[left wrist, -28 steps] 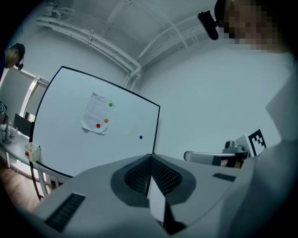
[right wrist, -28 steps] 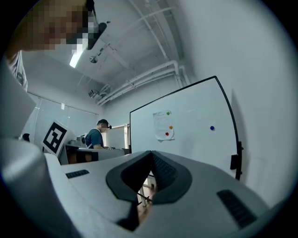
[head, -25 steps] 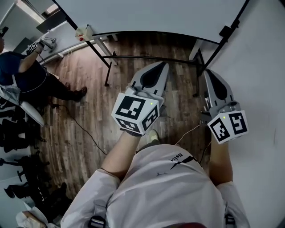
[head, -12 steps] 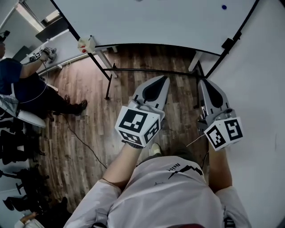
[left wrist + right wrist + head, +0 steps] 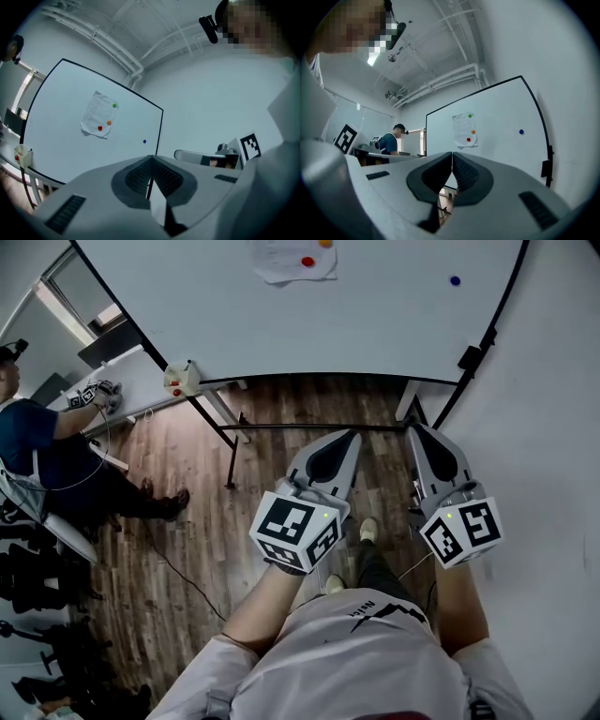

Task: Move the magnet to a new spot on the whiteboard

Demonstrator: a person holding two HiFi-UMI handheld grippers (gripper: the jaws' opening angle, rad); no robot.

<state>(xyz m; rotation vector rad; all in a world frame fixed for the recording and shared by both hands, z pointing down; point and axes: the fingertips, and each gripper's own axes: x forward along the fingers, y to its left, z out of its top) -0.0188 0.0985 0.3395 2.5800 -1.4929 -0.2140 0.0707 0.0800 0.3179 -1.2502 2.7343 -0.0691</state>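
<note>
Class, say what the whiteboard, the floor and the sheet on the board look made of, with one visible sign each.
Whiteboard: smooth white panel, probably coated steel, since the blue magnet clings to it. Floor: wood or wood-look laminate, showing brown grained planks. Sheet: thin white paper, its edges wavy.

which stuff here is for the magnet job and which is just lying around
For the job: whiteboard; lone blue magnet, likely the one; left gripper and right gripper, both shut, empty.
Just about: pinned paper sheet; seated person; side table.
</note>
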